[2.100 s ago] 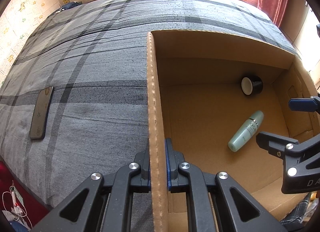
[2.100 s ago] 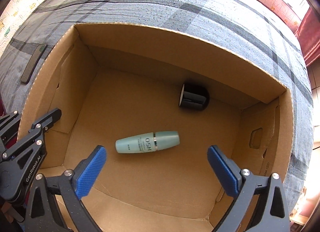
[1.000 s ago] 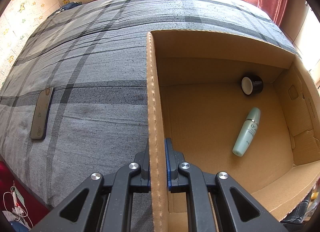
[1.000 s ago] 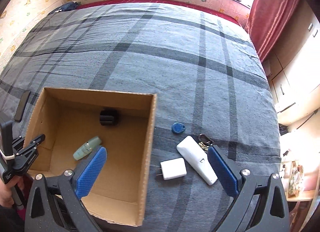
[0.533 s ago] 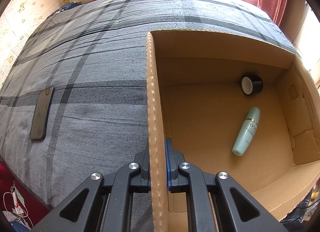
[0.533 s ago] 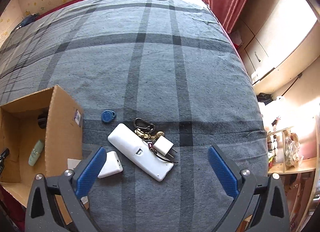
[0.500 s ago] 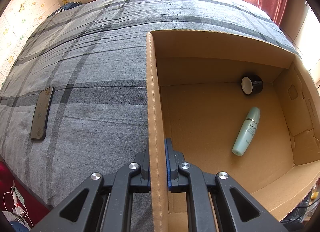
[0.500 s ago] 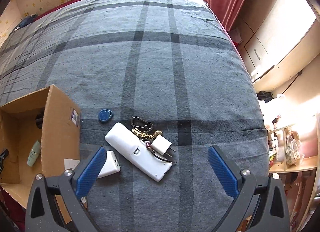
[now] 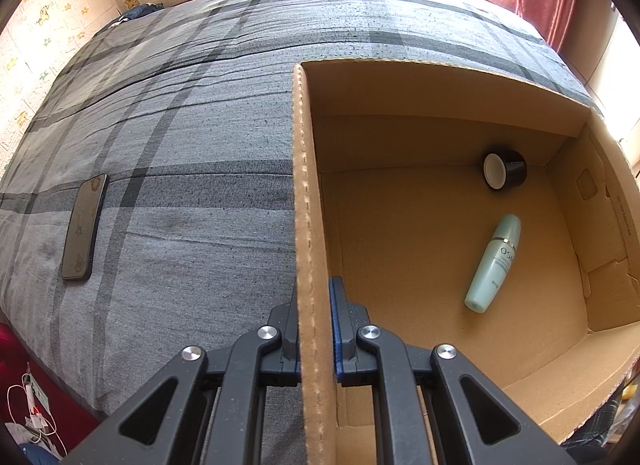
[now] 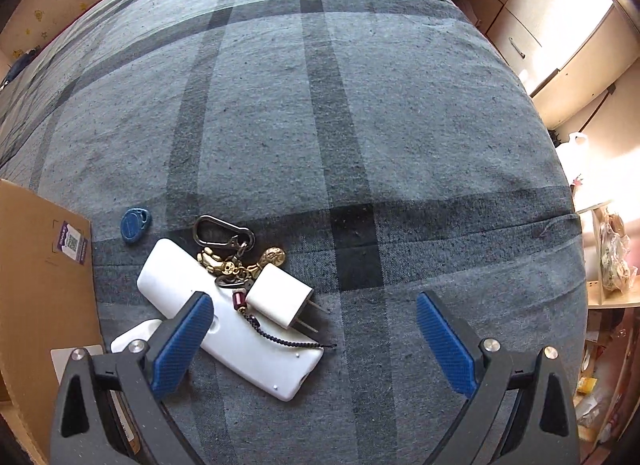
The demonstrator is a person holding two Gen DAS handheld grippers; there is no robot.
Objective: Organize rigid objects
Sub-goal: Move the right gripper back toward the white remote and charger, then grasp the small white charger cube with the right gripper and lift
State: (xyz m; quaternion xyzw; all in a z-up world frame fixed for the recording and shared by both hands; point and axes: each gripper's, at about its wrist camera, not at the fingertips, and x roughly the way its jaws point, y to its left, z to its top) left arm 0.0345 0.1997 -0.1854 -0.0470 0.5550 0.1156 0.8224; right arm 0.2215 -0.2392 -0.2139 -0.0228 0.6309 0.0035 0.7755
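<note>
The cardboard box (image 9: 440,89) holds a green bottle (image 9: 494,263) and a black jar (image 9: 505,169). The left hand-held gripper (image 9: 314,329) pinches its wall; the right hand-held gripper (image 10: 314,329) is spread.

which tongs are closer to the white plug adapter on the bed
Right. The right tongs hang open directly over the white plug adapter; the left tongs clamp the cardboard box wall, adapter out of view.

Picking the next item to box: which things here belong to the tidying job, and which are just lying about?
Job:
cardboard box
green bottle
black jar
white remote
charger plug
keychain
blue fob
second white charger

Possibly just lying about:
phone
cables on floor
</note>
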